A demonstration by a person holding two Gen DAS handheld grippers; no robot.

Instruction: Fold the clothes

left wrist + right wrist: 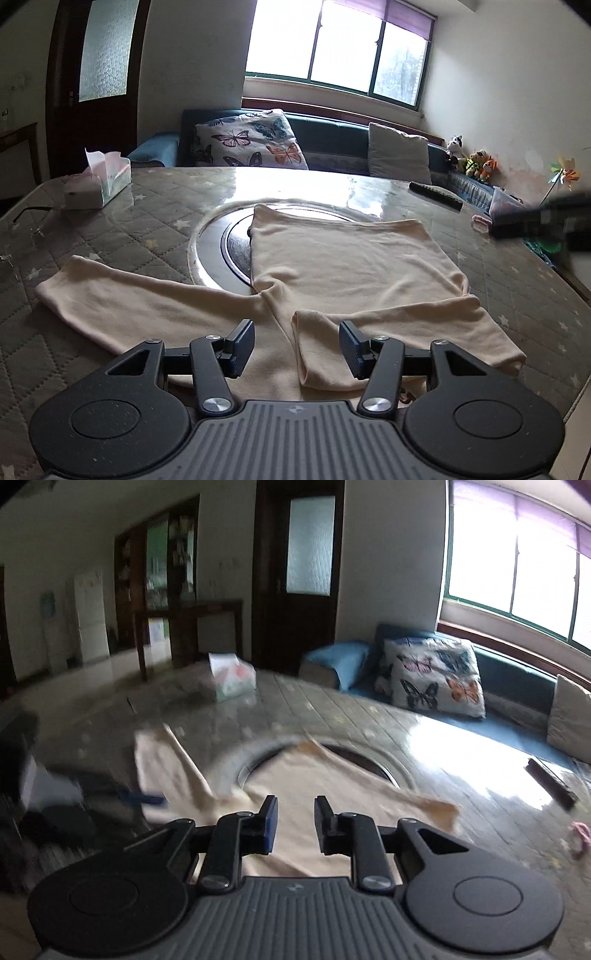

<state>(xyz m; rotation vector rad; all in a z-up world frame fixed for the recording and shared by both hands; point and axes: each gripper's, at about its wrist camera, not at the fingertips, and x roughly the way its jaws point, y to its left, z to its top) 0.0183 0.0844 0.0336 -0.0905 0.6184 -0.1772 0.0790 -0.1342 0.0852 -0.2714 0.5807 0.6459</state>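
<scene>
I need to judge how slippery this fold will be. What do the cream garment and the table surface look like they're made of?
Cream garment: apparently a soft matte knit, maybe cotton or fleece; it drapes limply with gentle wrinkles and no shine.
Table surface: quilted star-print fabric seemingly under clear glossy plastic or glass; window glare reflects sharply off it.

My living room at home

I worked at the big table under its grey quilted star-print cover [155, 206], facing a dark teal sofa [332, 136] with a white butterfly-print cushion [251, 142], small plush toys [476, 160] by the wide green-framed window [343, 48], and a dark wooden door with frosted glass [306, 554].
</scene>
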